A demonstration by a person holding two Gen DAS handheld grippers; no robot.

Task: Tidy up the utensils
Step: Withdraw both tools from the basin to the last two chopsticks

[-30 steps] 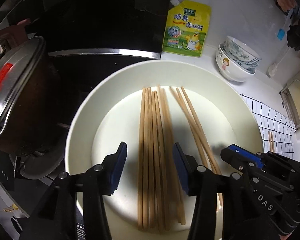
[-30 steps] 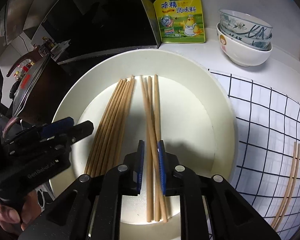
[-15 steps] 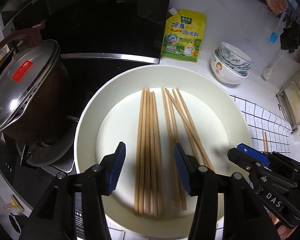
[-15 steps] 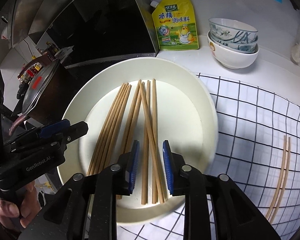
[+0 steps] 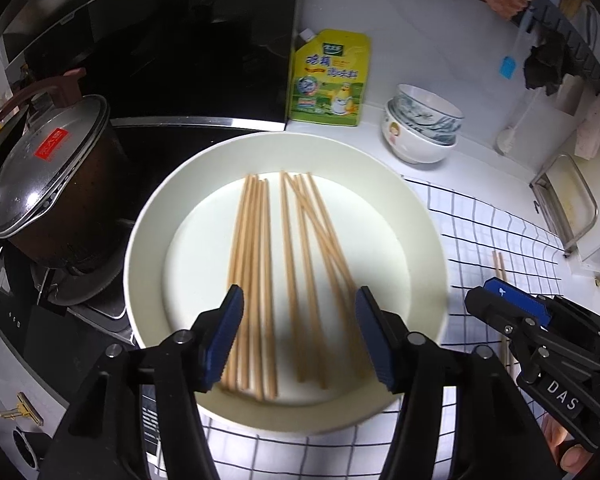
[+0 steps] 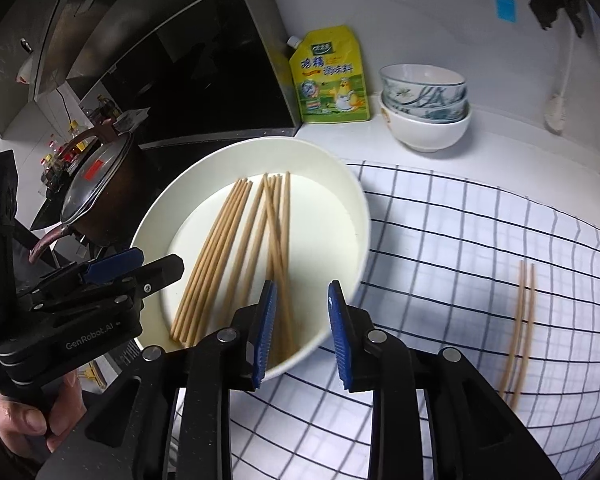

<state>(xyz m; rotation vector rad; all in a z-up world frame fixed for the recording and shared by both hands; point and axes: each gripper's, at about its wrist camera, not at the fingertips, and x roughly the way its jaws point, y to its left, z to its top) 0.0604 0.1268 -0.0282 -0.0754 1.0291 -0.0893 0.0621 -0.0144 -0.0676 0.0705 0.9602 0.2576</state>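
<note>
Chopsticks (image 5: 256,280) of pale, matte wood lie in your round cream plate (image 5: 156,216), a shallow dish with a smooth raised rim. They form two groups: a tight, nearly parallel bundle on the left, and a looser set (image 5: 312,264) to its right whose sticks cross one another. A separate pair of chopsticks (image 6: 520,316) lies on the white cloth with a dark grid (image 6: 440,264), well apart from the plate.

The plate's left edge sits close to a dark pot with a glass-and-metal lid (image 5: 48,176); its right edge overlaps the cloth. Behind it stand a yellow seasoning pouch (image 5: 330,80) and stacked ceramic bowls (image 5: 422,124) on the white desk (image 6: 512,148). The cloth to the right of the plate offers the widest free stretch.

Your left tongs (image 5: 298,336) hover above the plate's near half, their ribbed blue pads spread wide and gripping nothing, both chopstick groups showing between them. Your right tongs (image 6: 302,336) hang over the plate's near right rim, also parted and empty, with the ends of the looser set beside the left pad. Your left hand (image 6: 32,416) wraps the handle of its tool, low at the left.
</note>
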